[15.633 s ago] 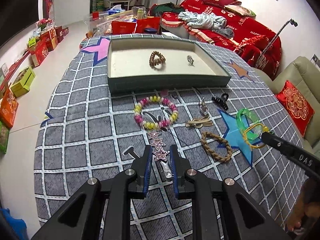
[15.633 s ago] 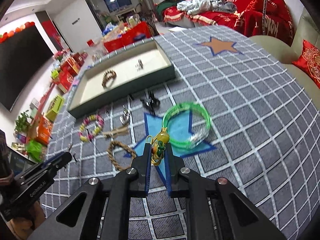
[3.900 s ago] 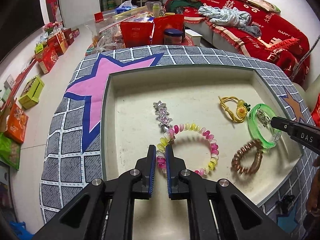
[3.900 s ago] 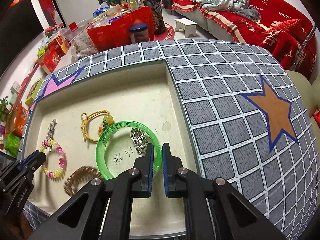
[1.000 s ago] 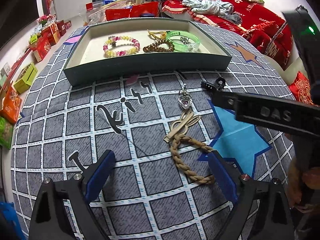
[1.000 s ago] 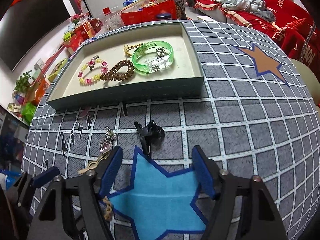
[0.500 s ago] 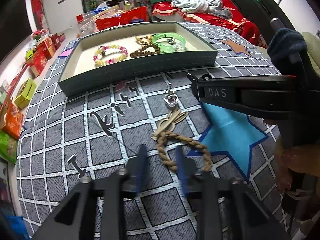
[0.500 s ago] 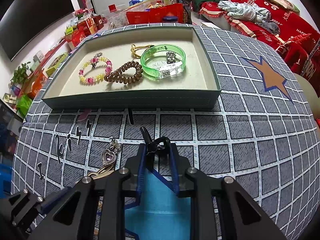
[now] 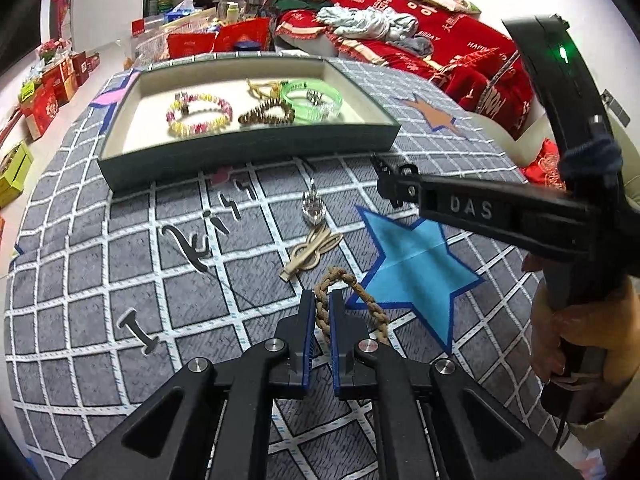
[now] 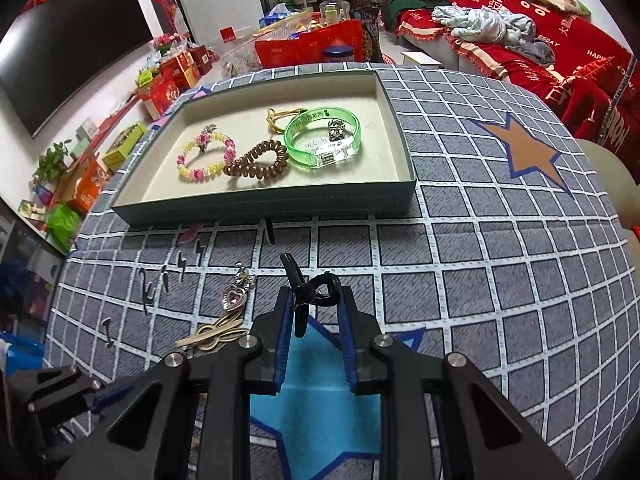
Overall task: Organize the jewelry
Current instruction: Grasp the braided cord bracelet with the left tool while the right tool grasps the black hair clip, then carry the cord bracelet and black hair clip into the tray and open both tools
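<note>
My left gripper point(image 9: 320, 300) is shut on a brown braided rope bracelet point(image 9: 362, 300) lying on the grey checked cloth. My right gripper point(image 10: 313, 296) is shut on a black claw hair clip point(image 10: 306, 292); it also shows in the left wrist view point(image 9: 394, 180). The dark green tray point(image 9: 248, 152) holds a pink-yellow bead bracelet point(image 9: 198, 114), a brown coil hair tie point(image 9: 266, 114), a green bangle point(image 9: 312, 98) and a yellow cord charm point(image 9: 262, 87). On the cloth lie a heart pendant point(image 9: 314, 206) and a beige bow clip point(image 9: 312, 250).
The tray point(image 10: 264, 204) stands at the table's far side. A blue star patch point(image 9: 416, 264) lies under the right gripper. A red sofa point(image 10: 560, 52) stands beyond the table at right, boxes point(image 10: 168, 80) on the floor at left.
Both grippers, wide open one second ago, have closed: the left on the braided bracelet, the right on the black hair clip. Both moved slightly forward.
</note>
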A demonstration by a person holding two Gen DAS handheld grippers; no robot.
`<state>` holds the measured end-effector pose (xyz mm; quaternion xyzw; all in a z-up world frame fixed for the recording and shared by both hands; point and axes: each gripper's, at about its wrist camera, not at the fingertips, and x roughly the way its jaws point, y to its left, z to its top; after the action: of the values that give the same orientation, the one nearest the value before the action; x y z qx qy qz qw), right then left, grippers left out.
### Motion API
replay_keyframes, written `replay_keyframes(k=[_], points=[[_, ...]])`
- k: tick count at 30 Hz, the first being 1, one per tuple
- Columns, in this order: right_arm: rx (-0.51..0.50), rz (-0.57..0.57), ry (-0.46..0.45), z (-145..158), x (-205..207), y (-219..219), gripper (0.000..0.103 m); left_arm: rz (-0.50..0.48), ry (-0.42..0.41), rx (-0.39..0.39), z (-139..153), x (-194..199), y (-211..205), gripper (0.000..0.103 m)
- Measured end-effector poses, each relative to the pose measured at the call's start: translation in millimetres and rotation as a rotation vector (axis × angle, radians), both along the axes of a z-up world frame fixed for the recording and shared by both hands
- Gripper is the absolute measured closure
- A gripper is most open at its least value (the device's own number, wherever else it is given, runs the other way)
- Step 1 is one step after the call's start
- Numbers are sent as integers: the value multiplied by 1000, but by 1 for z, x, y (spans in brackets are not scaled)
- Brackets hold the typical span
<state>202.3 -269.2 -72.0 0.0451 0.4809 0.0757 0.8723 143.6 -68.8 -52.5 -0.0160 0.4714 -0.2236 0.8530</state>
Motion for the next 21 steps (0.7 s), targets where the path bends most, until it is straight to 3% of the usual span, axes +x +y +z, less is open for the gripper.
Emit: replay_keyframes(k=[12, 21], points=[[25, -10, -36, 25, -9, 1, 79, 14, -58, -41, 30, 7, 26, 79], [22, 4, -77, 52, 4, 9, 79, 31, -132, -61, 58, 35, 44, 79]])
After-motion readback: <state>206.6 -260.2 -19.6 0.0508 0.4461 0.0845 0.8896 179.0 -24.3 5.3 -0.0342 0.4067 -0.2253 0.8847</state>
